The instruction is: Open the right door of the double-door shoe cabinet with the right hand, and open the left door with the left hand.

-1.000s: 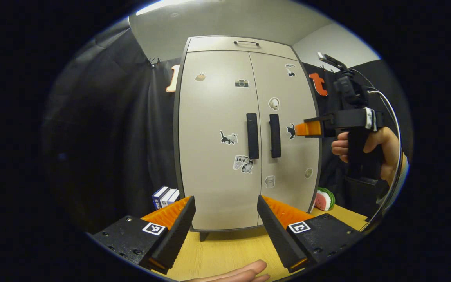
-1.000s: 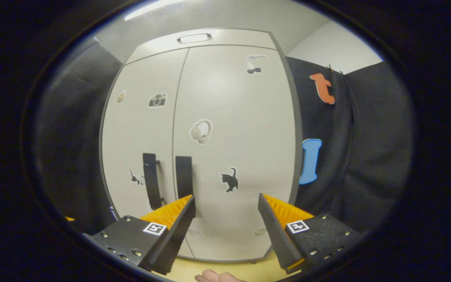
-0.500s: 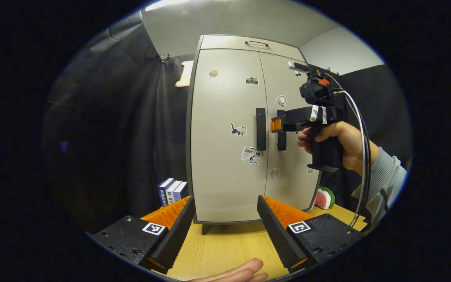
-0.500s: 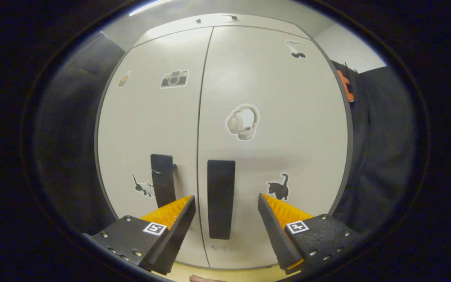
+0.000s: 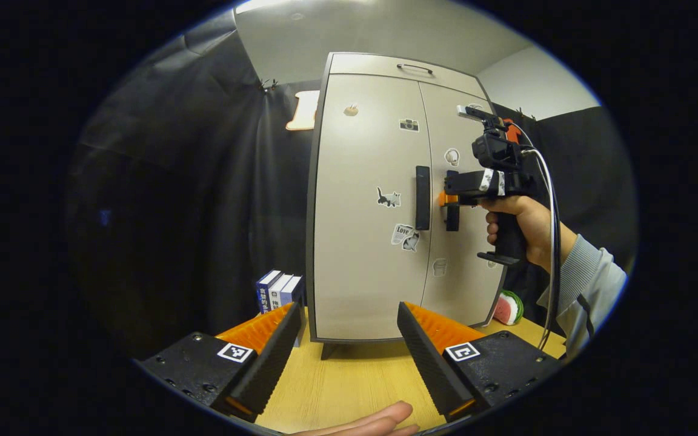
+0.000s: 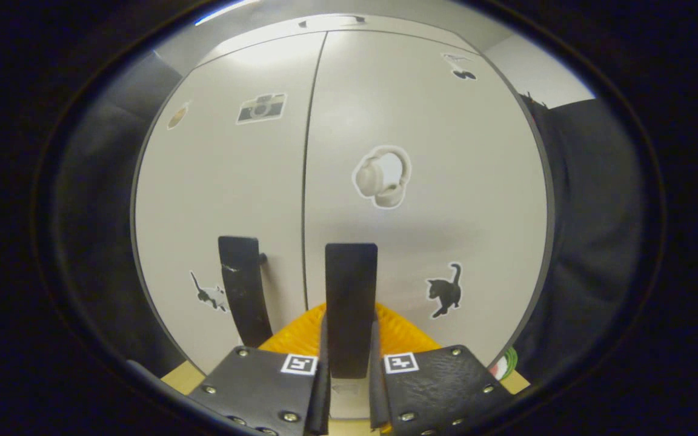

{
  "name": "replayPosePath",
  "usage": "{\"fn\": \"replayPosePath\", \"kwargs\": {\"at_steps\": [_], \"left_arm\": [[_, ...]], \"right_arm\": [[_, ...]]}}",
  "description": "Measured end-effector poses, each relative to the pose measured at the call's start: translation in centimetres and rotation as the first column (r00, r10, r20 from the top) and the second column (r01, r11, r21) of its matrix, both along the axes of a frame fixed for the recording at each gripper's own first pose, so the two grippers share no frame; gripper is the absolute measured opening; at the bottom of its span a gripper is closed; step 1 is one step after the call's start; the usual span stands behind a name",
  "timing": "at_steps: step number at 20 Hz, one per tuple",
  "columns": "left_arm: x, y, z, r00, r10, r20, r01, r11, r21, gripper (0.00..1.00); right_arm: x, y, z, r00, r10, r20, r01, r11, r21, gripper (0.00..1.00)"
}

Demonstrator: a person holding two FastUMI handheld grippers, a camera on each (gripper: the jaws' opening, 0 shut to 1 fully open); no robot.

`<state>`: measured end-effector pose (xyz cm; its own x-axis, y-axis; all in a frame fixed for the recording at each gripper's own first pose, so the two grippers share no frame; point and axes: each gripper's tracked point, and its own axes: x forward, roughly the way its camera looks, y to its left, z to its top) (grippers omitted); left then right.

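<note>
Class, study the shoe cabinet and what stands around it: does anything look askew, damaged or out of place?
Nothing stands out. The shoe cabinet stands upright with both doors flush. The right gripper is closed squarely on the right door handle; the left gripper waits open. Books stand upright beside it.

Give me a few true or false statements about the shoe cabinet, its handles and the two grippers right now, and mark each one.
1. The right gripper is closed on the right door handle. True.
2. The left gripper grips the left door handle. False: it is open and held back from the cabinet, above the wooden table.
3. Both cabinet doors are shut. True: only a thin seam runs between them.
4. The slice of watermelon lies to the left of the cabinet. False: in the left gripper view it sits by the cabinet's right side; the books stand to the left.
5. A black cat sticker is on the right door. True.
</note>
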<state>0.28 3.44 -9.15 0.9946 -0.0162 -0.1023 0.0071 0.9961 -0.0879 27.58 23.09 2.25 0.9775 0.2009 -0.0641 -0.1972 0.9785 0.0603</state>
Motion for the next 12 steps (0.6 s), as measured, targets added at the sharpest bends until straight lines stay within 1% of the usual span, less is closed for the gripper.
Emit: {"fn": "replayPosePath", "kwargs": {"at_steps": [1, 2, 6, 9, 12], "left_arm": [[-0.2, 0.3, 0.0, 1.0, 0.011, 0.0, -0.011, 1.0, 0.0, 1.0], [-0.4, 0.5, 0.2, 1.0, 0.018, 0.006, -0.018, 1.0, 0.003, 0.99], [-1.3, 0.8, 0.7, 1.0, 0.025, 0.015, -0.025, 1.0, 0.007, 0.99], [-1.8, 1.2, 1.0, 0.999, 0.041, 0.019, -0.041, 0.999, 0.007, 0.99], [-2.1, 0.5, 0.9, 0.999, 0.036, 0.003, -0.036, 0.999, -0.001, 0.99]], "right_arm": [[0.0, 0.0, 0.0, 1.0, 0.011, -0.004, -0.011, 1.0, -0.001, 0.26], [0.0, 0.0, -0.1, 1.0, 0.018, -0.006, -0.018, 1.0, -0.005, 0.26], [-0.3, -0.1, -0.1, 1.0, 0.019, 0.01, -0.018, 1.0, -0.021, 0.26], [-0.9, -0.2, -0.1, 0.997, 0.069, -0.026, -0.068, 0.997, 0.018, 0.26], [-1.8, -0.4, 0.2, 0.993, 0.116, -0.014, -0.115, 0.993, 0.03, 0.25]]}}
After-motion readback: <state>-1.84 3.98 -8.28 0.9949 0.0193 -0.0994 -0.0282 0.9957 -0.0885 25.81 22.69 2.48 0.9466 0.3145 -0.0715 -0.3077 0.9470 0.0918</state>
